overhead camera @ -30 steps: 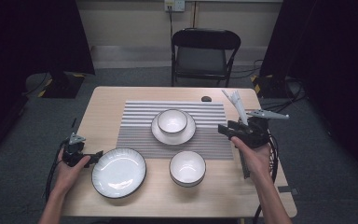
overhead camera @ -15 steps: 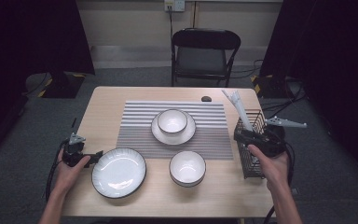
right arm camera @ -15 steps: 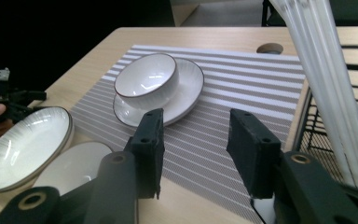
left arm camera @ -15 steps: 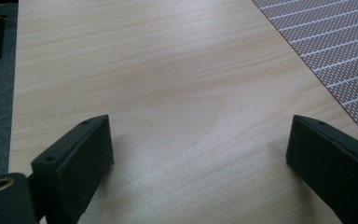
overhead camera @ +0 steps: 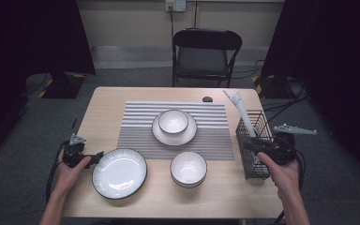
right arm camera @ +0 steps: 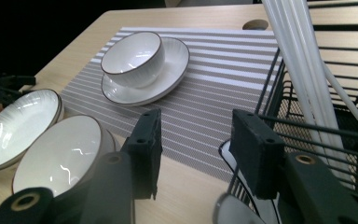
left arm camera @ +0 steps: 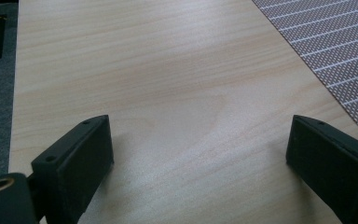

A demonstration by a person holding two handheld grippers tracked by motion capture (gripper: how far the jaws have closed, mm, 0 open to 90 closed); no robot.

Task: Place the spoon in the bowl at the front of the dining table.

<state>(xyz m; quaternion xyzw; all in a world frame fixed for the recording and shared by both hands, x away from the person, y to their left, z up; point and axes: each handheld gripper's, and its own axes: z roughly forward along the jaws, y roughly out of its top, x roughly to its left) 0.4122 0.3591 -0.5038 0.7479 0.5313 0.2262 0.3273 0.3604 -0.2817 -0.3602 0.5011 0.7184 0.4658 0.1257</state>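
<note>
While tongs (right arm camera: 193, 154) gape, black wire basket (overhead camera: 253, 154)

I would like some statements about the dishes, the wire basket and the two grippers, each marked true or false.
1. A bowl sits on a plate on the striped mat. True.
2. The wire basket stands at the left end of the table. False: it stands at the right edge, by the right gripper.
3. The left gripper is shut on the empty plate. False: its jaws stand wide apart over bare table.
4. White sticks lean out of the basket. True.
5. The second bowl lies on the mat. False: it sits on bare wood just in front of the mat.
</note>
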